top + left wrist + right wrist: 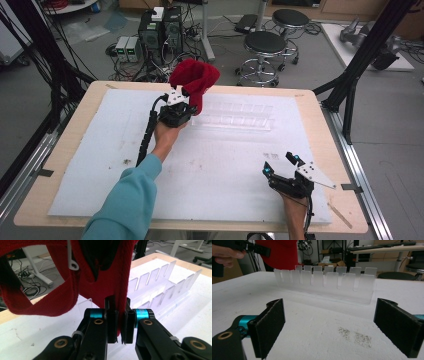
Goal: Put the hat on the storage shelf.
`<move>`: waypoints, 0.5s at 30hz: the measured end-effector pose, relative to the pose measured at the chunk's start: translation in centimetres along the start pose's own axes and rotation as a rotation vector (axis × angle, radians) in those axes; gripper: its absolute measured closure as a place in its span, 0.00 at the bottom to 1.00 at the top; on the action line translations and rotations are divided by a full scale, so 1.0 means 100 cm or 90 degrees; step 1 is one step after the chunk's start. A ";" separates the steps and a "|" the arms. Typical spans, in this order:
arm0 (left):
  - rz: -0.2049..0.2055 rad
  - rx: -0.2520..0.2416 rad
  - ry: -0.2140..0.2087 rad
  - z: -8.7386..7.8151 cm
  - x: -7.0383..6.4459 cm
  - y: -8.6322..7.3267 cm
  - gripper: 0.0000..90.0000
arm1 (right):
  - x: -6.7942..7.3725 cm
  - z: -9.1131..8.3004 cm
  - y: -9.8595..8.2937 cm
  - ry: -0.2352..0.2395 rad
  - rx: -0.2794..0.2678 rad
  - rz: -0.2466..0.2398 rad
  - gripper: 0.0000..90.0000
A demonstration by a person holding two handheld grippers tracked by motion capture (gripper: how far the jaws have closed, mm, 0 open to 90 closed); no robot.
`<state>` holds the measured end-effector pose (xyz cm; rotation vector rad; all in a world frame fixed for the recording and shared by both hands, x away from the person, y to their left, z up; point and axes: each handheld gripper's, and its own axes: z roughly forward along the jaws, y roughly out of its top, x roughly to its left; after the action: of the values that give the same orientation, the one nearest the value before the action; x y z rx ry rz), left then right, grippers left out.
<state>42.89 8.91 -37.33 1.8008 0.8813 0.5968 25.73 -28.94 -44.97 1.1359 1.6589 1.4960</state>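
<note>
A lab or workshop is showing here: computer towers (161,31) are sitting on the grey floor amid tangled cables (150,67), round stools (264,47) are standing behind the counter (65,150), and black frame struts (367,47) are rising beside it.

Wooden table (70,145), white foam sheet (100,165) on it, clear slotted rack (240,116) on the sheet

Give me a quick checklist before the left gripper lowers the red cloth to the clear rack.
1. Left gripper grips the red cloth: ok, jaws shut on a cloth edge.
2. Cloth lifted off the table: ok, it hangs above the mat.
3. Clear rack upright, slots free: ok.
4. Right gripper out of the way: ok, open and near the table's front edge.
5. Cloth lined up over one slot: cannot tell.
</note>
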 end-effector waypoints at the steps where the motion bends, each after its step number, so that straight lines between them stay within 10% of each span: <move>1: 0.001 -0.001 0.002 0.000 -0.001 0.000 0.95 | 0.000 0.000 0.000 -0.001 -0.001 0.000 0.10; 15: 0.013 0.020 0.007 0.008 -0.007 -0.020 0.95 | 0.002 0.005 0.000 0.005 -0.010 -0.005 0.10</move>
<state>42.49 8.40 -39.51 1.8378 0.8843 0.6094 26.06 -28.51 -45.03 1.1143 1.6520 1.5077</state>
